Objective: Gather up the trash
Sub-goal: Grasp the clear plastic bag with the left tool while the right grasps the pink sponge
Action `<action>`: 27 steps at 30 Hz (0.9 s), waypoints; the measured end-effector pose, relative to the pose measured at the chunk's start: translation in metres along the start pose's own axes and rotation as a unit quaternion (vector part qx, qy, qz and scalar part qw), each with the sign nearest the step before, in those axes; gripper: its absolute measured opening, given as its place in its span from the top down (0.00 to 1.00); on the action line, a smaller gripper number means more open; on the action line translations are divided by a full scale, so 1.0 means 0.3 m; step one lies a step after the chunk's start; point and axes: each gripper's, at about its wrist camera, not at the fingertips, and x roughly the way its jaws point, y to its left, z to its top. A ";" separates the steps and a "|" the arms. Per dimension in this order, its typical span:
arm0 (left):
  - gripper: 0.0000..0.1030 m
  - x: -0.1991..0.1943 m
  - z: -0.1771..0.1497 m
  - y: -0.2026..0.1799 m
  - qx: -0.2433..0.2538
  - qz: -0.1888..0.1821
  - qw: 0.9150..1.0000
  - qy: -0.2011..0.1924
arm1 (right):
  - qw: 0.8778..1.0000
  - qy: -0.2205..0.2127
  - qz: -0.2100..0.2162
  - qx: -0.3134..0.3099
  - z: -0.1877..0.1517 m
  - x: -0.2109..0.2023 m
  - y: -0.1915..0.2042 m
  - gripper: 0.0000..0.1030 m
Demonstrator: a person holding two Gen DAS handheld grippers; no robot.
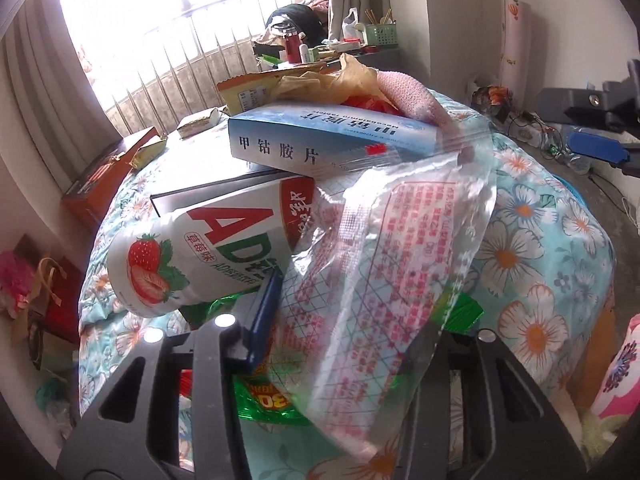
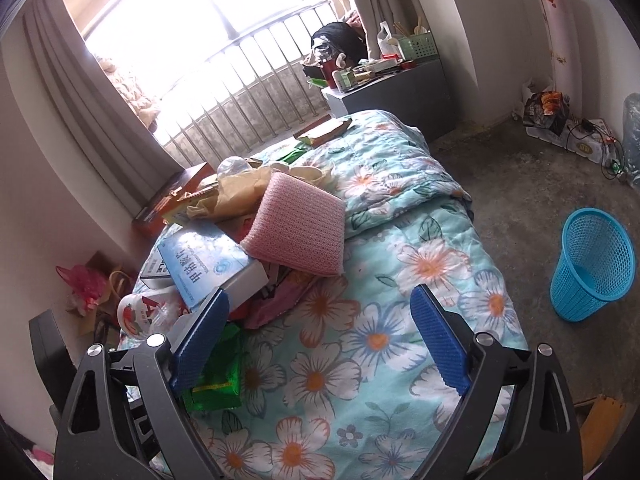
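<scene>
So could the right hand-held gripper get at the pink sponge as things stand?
Probably yes: the right hand-held gripper is open and empty, and the pink sponge lies on top of the pile, uncovered, with only bare floral quilt between.

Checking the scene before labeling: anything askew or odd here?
Yes: a clear plastic bag hangs crookedly between the left gripper fingers, and trash is heaped on the floral bed while the blue wastebasket looks empty.

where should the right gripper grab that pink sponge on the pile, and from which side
Grip the pink sponge across its thickness at the lower corner that overhangs the blue medicine box, coming in from the quilt side. It lies tilted on top of the pile with that edge free, and the right gripper is open and unobstructed there.
</scene>
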 end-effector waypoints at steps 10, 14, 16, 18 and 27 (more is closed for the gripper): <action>0.91 -0.049 -0.021 0.057 -0.028 -0.037 0.999 -0.016 | 0.999 0.022 0.013 -0.033 0.123 0.125 0.100 0.25; 0.92 -0.070 -0.031 0.074 -0.040 -0.059 0.997 -0.025 | 0.998 0.042 0.012 -0.044 0.161 0.203 0.137 0.27; 0.92 -0.079 -0.035 0.078 -0.042 -0.064 0.997 -0.029 | 0.997 0.053 -0.003 -0.056 0.177 0.250 0.157 0.29; 0.93 -0.087 -0.037 0.085 -0.044 -0.067 0.996 -0.035 | 0.996 0.064 -0.013 -0.065 0.181 0.285 0.168 0.32; 0.94 -0.094 -0.042 0.121 -0.059 -0.096 0.992 -0.048 | 0.996 0.078 -0.017 -0.033 0.164 0.276 0.110 0.60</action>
